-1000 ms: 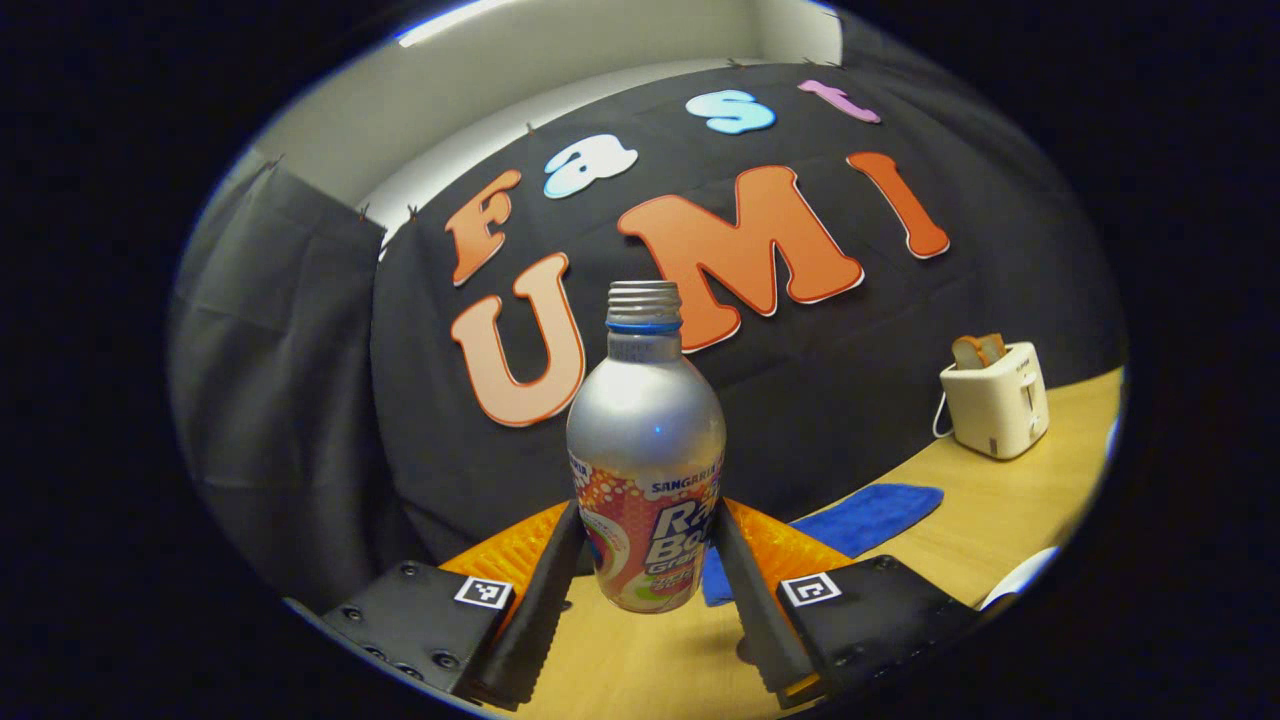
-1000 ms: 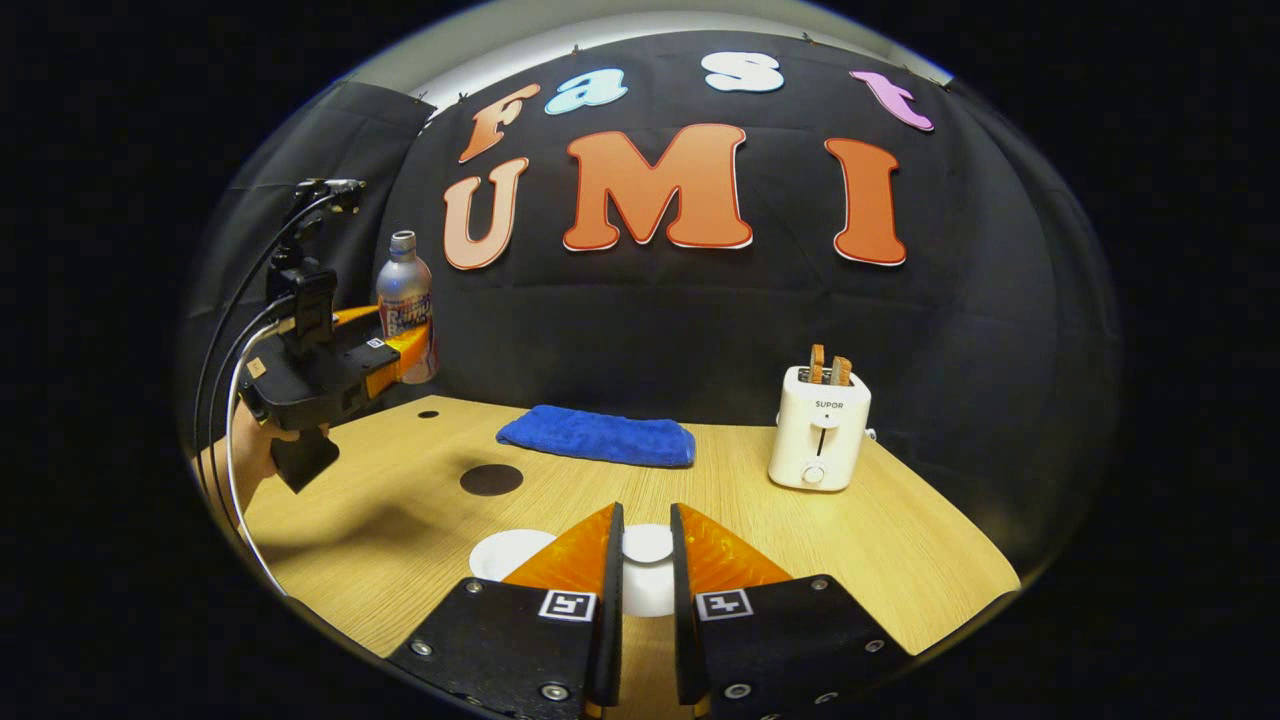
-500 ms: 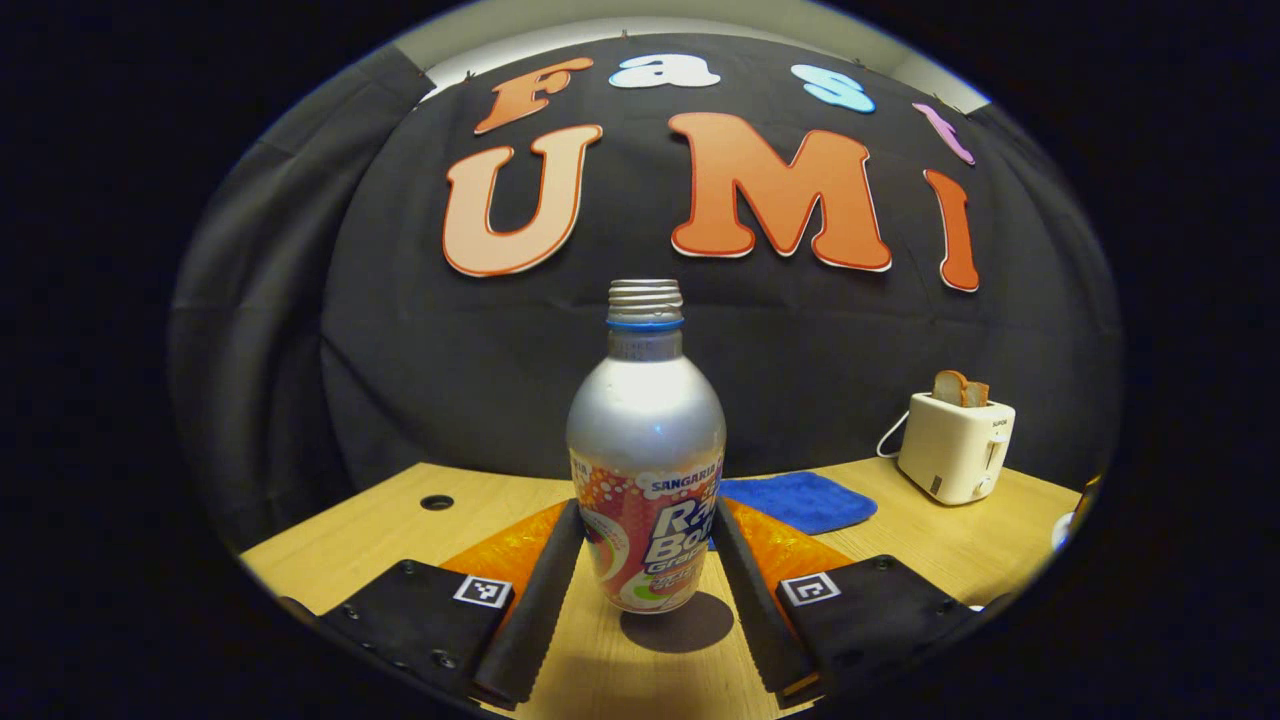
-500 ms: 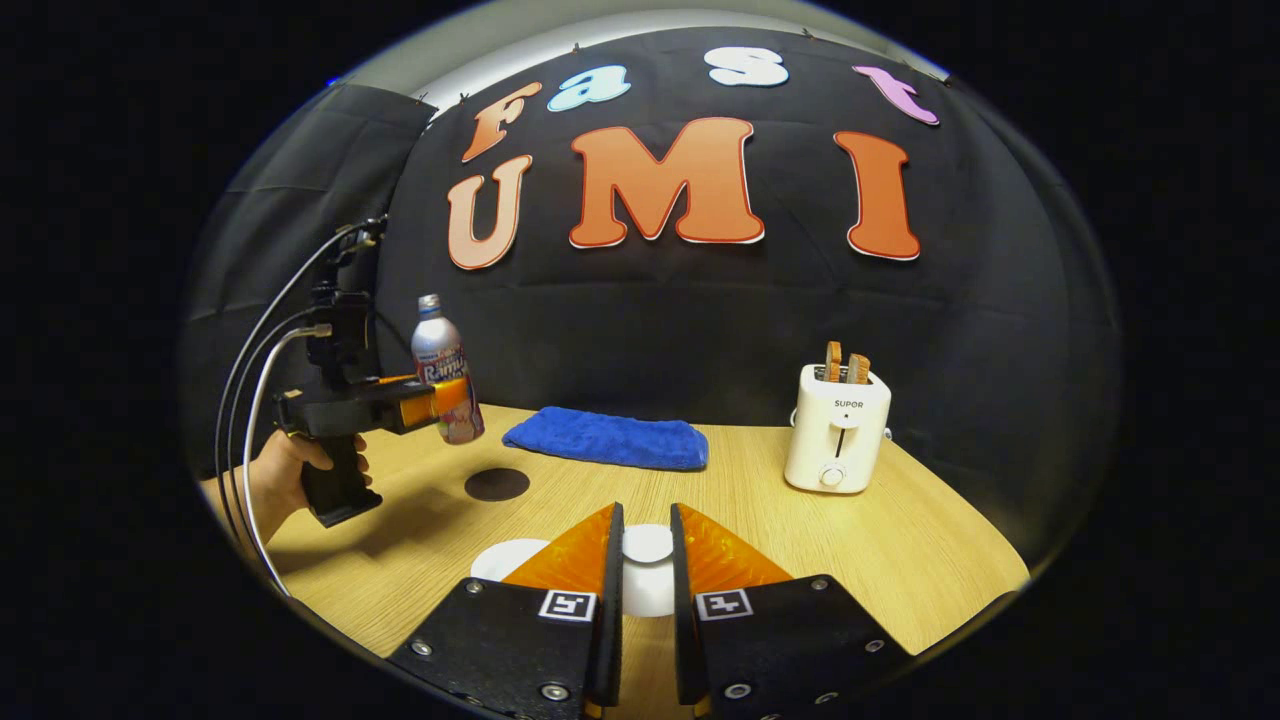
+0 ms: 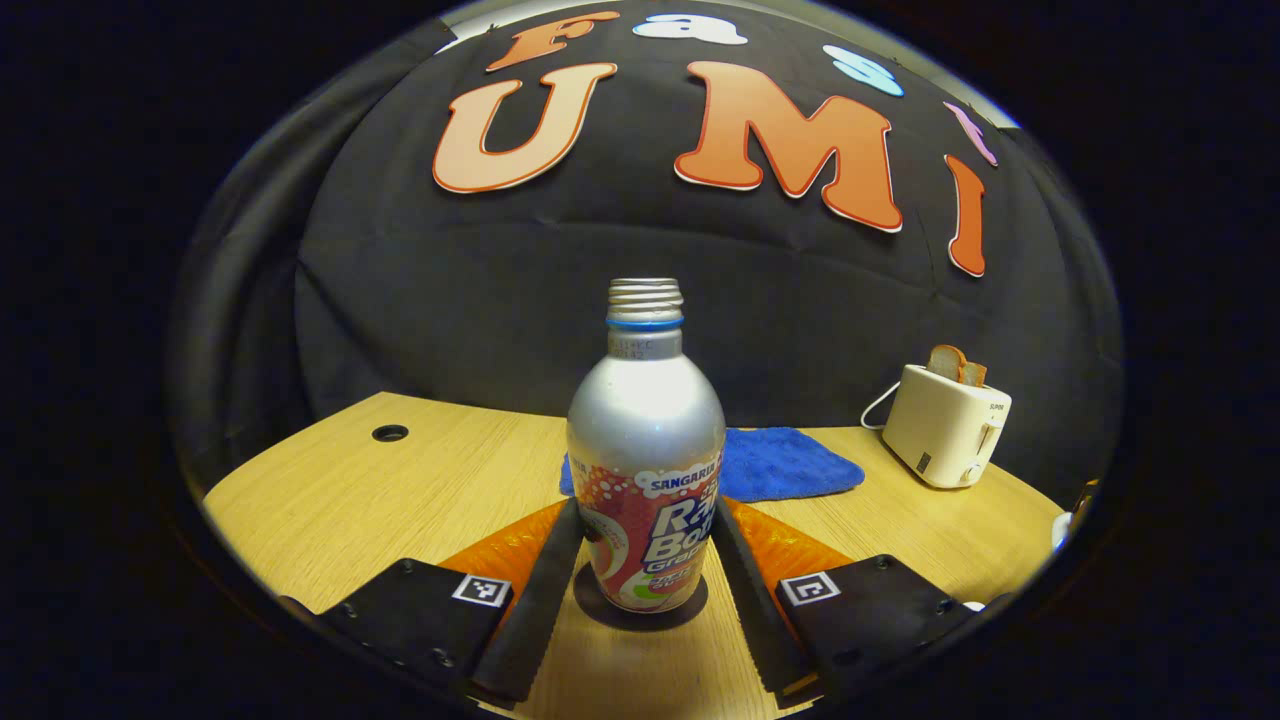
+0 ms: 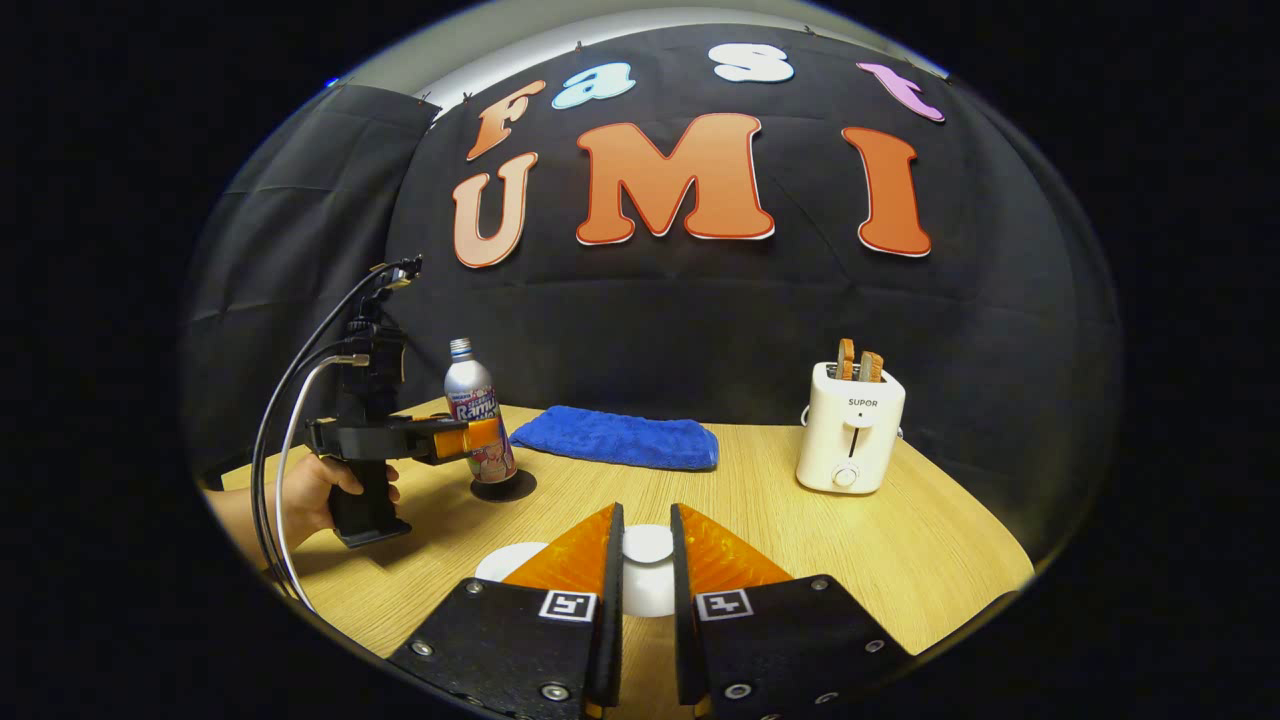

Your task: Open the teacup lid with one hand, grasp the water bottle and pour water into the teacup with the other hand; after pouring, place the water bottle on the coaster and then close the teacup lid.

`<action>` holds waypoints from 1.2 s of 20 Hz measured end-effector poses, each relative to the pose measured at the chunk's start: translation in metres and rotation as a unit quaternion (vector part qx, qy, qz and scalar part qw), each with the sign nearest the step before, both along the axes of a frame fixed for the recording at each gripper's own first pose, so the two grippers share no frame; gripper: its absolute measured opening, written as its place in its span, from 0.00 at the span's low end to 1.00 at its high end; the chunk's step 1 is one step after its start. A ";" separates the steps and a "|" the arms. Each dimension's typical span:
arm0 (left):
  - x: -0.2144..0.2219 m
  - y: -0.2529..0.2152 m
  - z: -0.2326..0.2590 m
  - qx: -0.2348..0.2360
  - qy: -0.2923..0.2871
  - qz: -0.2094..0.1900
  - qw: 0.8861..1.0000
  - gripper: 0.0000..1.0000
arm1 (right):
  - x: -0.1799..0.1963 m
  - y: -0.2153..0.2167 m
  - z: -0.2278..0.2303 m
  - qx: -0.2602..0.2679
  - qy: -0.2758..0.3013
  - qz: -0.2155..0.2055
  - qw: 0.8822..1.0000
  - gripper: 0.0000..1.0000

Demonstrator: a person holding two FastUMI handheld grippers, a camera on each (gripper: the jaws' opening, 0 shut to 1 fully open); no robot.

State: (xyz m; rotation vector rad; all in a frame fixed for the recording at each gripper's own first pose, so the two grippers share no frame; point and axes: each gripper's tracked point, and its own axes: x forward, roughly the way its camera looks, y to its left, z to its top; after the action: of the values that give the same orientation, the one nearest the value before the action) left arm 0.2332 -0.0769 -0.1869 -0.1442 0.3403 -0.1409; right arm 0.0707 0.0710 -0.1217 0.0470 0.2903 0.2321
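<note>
the water bottle [image 5: 646, 450] stands straight up on the round dark coaster [image 5: 640, 606], with no cap on its top. the left gripper [image 5: 640, 560] has its two fingers pressed on the bottle's sides, low down on the label. in the right gripper view you can see the same bottle [image 6: 478, 410] on the coaster [image 6: 503, 487], with the left gripper [image 6: 480, 438] around it and a hand [image 6: 315, 492] holding the gripper's handle.

the right gripper [image 6: 646, 570] has its fingers close together around the white teacup lid [image 6: 648, 545]. the fingers sit right by the lid's knob on both sides, but i cannot tell if they really squeeze it. the teacup is under the lid and mostly hidden. a round white saucer [image 6: 505, 560] lies on the wooden table [image 6: 900, 540] just to the left of the lid.

behind the coaster, near the black wall, lies a folded blue towel [image 6: 620, 438]. to the right of the towel stands a white toaster [image 6: 850, 440] with two slices of toast [image 6: 860, 362] sticking up. the toaster [image 5: 945, 425] and towel [image 5: 785, 465] also show behind the bottle in the left gripper view.
</note>
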 end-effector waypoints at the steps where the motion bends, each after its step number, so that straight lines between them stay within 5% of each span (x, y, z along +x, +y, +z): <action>1: -0.001 -0.001 -0.003 -0.003 0.004 -0.005 1.000 0.83 | 0.001 -0.001 0.001 0.002 -0.001 -0.003 1.000 0.22; 10: -0.004 -0.005 -0.021 0.003 0.025 -0.015 1.000 0.84 | 0.000 0.016 0.003 0.017 -0.002 0.010 1.000 0.22; 13: -0.014 -0.004 -0.008 0.010 0.013 -0.020 1.000 0.98 | 0.000 0.025 0.004 0.023 -0.001 0.017 1.000 0.22; 24: -0.077 0.017 0.047 0.034 -0.055 -0.022 0.998 0.94 | 0.001 0.080 -0.027 0.018 0.022 0.060 0.998 0.22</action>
State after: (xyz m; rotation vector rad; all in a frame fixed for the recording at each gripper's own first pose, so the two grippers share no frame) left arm 0.1565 -0.0602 -0.1397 -0.0607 0.2385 -0.1795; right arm 0.0716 0.1512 -0.1488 0.0701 0.3342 0.3564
